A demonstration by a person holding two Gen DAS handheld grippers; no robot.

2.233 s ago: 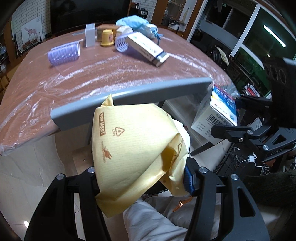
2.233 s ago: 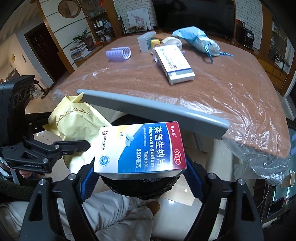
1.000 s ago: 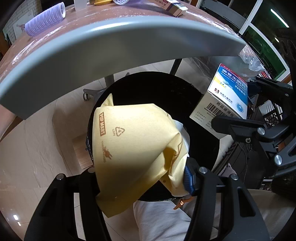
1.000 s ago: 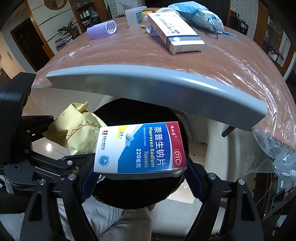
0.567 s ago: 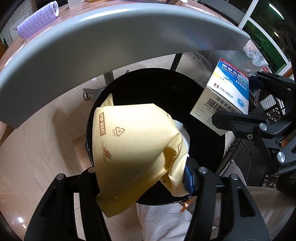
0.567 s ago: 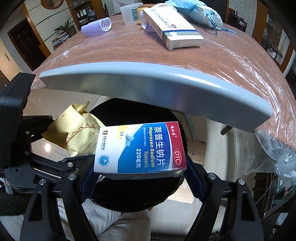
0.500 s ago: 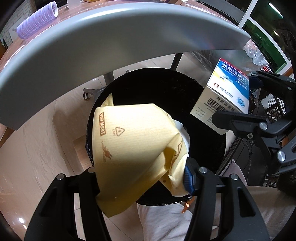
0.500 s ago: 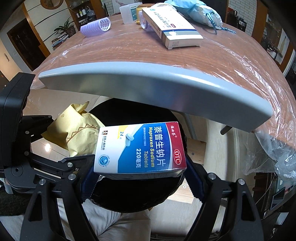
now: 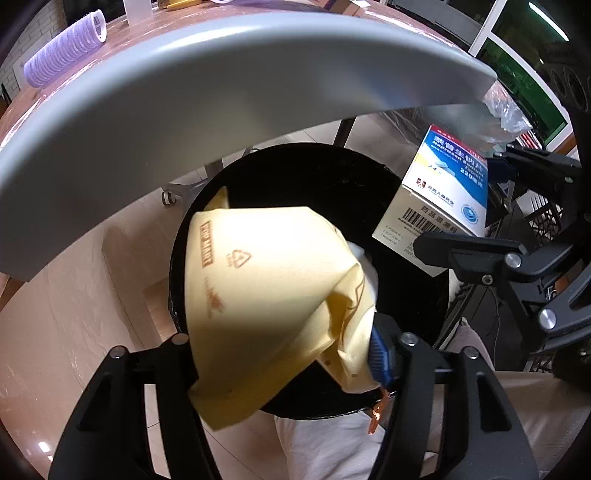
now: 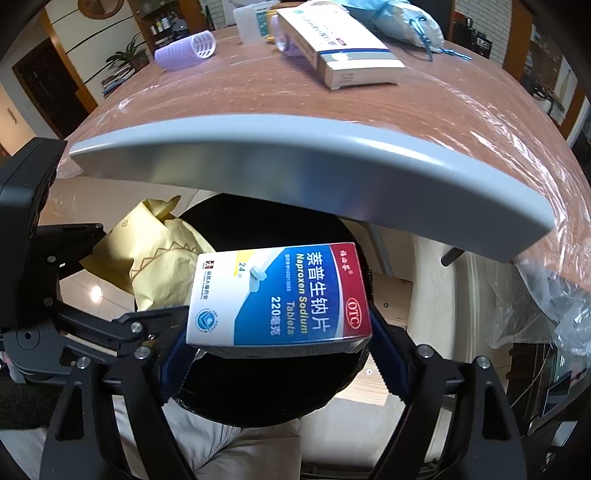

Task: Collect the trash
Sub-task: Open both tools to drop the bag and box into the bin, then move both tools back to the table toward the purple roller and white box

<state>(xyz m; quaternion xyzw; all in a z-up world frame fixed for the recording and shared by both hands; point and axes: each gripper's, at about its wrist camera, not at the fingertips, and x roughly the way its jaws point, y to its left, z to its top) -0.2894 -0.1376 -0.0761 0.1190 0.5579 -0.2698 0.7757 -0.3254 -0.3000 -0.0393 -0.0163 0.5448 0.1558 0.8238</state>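
Both pairs of jaws have just been opening above the black bin [image 9: 325,192]: our left gripper [image 9: 284,354] still cradles the yellow paper bag [image 9: 266,295], our right gripper [image 10: 277,354] the tablet box [image 10: 280,295]. We judge release has begun.

We see a brown table [image 10: 424,110] under clear plastic film, its grey edge [image 10: 295,158] nearest us. At the far left lies a purple hair roller [image 10: 186,50]; far right, a long white box [image 10: 340,48] beside a blue cloth pouch [image 10: 399,16].
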